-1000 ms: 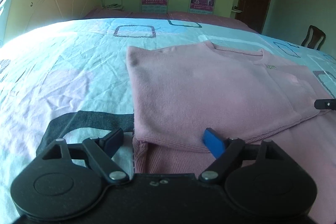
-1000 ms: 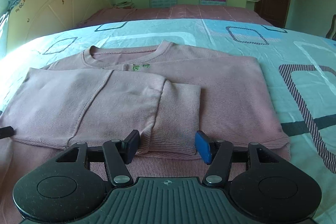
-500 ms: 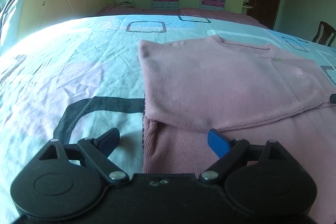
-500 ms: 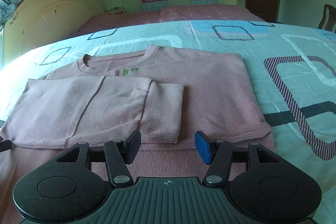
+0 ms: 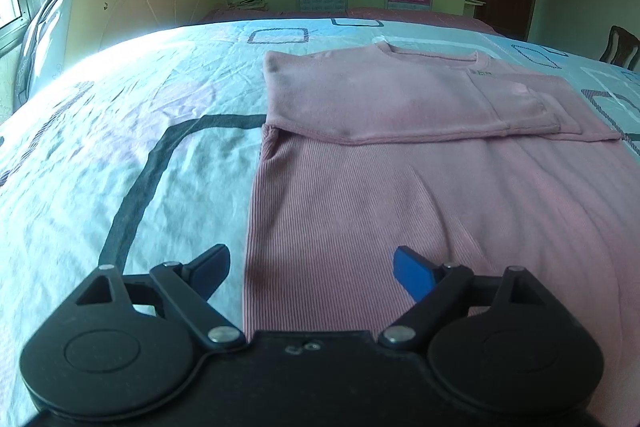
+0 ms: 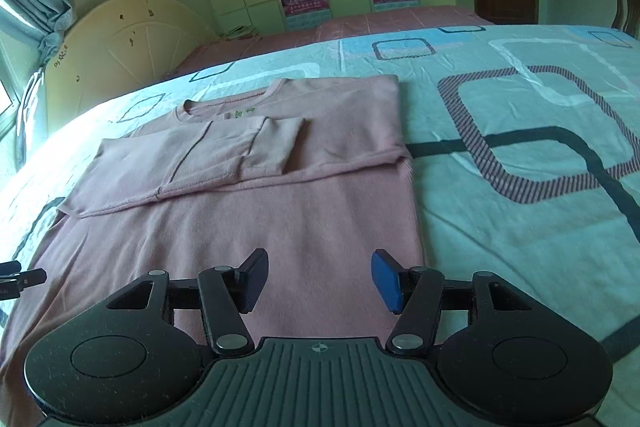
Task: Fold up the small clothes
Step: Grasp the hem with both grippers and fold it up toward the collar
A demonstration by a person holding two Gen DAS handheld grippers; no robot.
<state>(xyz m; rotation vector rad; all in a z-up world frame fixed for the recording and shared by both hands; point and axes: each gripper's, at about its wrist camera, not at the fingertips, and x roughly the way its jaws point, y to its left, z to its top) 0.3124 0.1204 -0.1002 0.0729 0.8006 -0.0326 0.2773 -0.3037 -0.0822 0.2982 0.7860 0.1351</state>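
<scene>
Each gripper is matte black with 2 round discs and silver screws at the finger pivots. The left gripper (image 5: pixel 311 269) has a smooth body, 1 black fingertip (image 5: pixel 212 267) and 1 blue. The right gripper (image 6: pixel 319 277) has a grey ribbed plate bearing a small crosshair mark.

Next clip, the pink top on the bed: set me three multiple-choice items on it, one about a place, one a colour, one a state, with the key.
1. Where does the pink top lie?
A. on the patterned bedsheet
B. on the wooden chair
C. on the floor

2. What colour is the pad on one finger of the right tool?
A. red
B. blue
C. yellow

3. How do the sleeves stand?
A. spread out to both sides
B. hanging off the bed
C. folded in across the chest

Key: 1 A, the top lies flat on the sheet, collar away from the camera. 2 B, the pad is blue. 3 C, a sleeve cuff lies across the chest below the collar.
</scene>
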